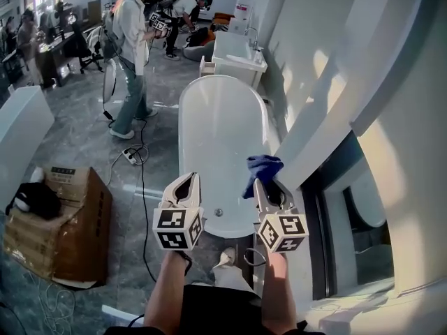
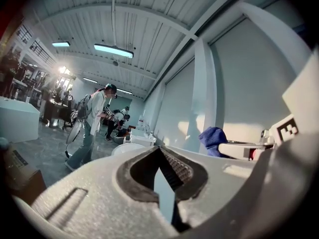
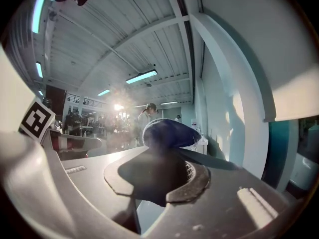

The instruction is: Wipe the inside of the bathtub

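A white oval bathtub (image 1: 220, 128) stands lengthwise ahead of me, with its drain (image 1: 218, 212) at the near end. My right gripper (image 1: 262, 184) is held above the tub's near right rim and is shut on a dark blue cloth (image 1: 261, 169) that bunches up over the jaw tips. In the right gripper view the blue cloth (image 3: 168, 132) fills the space between the jaws of the right gripper (image 3: 164, 149). My left gripper (image 1: 187, 181) hovers over the near left rim, shut with nothing in it. In the left gripper view the left gripper (image 2: 159, 149) has its tips together, and the cloth (image 2: 213, 139) shows to the right.
A person (image 1: 133, 54) stands on the grey floor left of the tub's far end, beside a power strip (image 1: 130, 156) and a black cable (image 1: 143, 201). A cardboard box (image 1: 66, 222) sits near left. A white wall (image 1: 314, 82) runs along the tub's right; a washbasin unit (image 1: 237, 56) stands beyond.
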Motion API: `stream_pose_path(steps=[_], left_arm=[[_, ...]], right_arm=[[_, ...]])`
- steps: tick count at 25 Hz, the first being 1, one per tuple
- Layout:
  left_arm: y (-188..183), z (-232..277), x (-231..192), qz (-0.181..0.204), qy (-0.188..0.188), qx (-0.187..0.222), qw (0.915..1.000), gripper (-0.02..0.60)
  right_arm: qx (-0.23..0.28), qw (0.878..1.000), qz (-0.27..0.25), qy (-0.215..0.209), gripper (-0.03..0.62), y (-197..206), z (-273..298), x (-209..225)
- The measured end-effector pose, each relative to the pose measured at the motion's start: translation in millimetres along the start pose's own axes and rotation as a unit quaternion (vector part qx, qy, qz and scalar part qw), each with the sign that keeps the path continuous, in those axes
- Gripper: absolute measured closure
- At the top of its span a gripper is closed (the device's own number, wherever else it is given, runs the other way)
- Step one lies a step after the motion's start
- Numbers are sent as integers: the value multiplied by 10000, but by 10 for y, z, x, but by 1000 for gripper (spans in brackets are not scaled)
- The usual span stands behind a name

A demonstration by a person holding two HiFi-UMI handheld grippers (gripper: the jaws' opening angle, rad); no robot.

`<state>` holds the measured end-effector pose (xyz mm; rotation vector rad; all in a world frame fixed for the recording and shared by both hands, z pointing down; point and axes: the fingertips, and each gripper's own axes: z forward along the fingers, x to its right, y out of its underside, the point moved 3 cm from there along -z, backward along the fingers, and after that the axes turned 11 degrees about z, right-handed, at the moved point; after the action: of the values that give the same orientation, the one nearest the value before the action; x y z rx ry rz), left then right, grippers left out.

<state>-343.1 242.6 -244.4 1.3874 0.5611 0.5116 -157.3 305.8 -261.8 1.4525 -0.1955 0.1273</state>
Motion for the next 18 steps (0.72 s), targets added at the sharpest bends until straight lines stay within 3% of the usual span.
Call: stream_pose_path(steps=[7, 18], left_arm=[[4, 371, -245, 67, -289, -150, 9994, 577], [20, 1654, -24, 232, -182, -480, 9984, 577]], right_arm=[[-78, 9993, 169, -316, 488, 56, 520, 115], [-115, 9978, 631, -190, 487, -31, 1405, 1222]])
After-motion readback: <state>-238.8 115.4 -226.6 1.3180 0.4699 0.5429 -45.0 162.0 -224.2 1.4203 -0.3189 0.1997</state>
